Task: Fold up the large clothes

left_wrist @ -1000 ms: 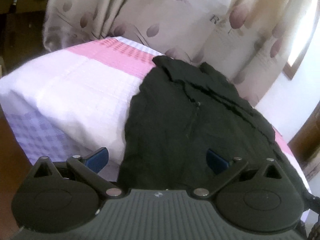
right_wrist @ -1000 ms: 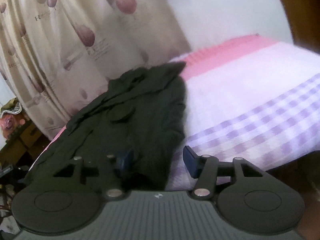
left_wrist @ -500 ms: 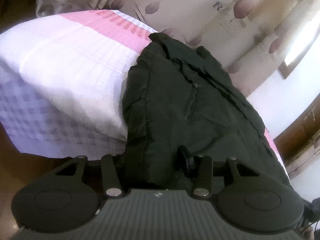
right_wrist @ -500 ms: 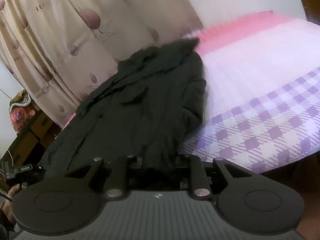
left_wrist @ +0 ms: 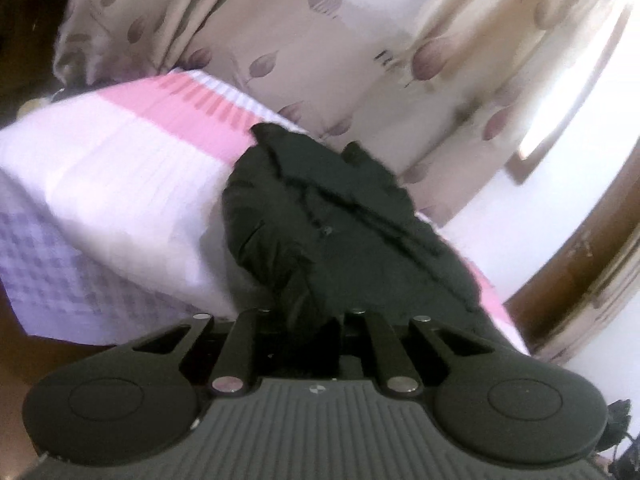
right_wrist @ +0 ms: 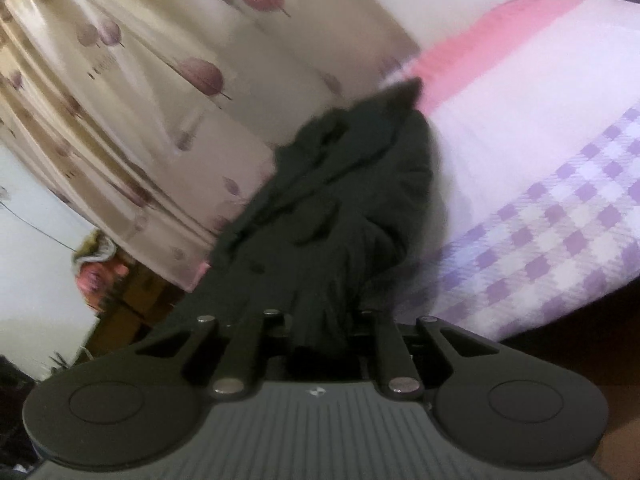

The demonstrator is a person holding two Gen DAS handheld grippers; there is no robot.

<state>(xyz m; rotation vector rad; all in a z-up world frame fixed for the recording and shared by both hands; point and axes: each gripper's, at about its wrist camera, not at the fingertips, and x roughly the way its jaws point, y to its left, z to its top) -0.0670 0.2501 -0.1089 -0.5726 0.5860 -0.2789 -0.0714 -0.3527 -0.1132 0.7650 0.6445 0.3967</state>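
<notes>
**Both grippers pinch the near hem of a dark garment on the bed**

Nearest the lens, each tool shows a ribbed grey housing flanked by two smooth black discs and slim black linkage bars with metal pins. The left gripper [left_wrist: 306, 322] is clenched on a bunched fold of the black garment [left_wrist: 340, 236]. The right gripper [right_wrist: 320, 324] has its jaws closing, with a gathered tuft of the same black garment [right_wrist: 344, 200] between them.

The cloth is matte, soft and creased, and a small zip pull shows mid-body. It lies lengthwise on the bed [left_wrist: 100, 184], running from the near edge toward the far side. The bedsheet is smooth, with lilac checks nearest, then a plain pale band, then a pink stripe. Behind hangs a pleated beige curtain [left_wrist: 304, 40] printed with mauve leaves, beside a white wall [left_wrist: 560, 200] and brown wooden trim.
</notes>
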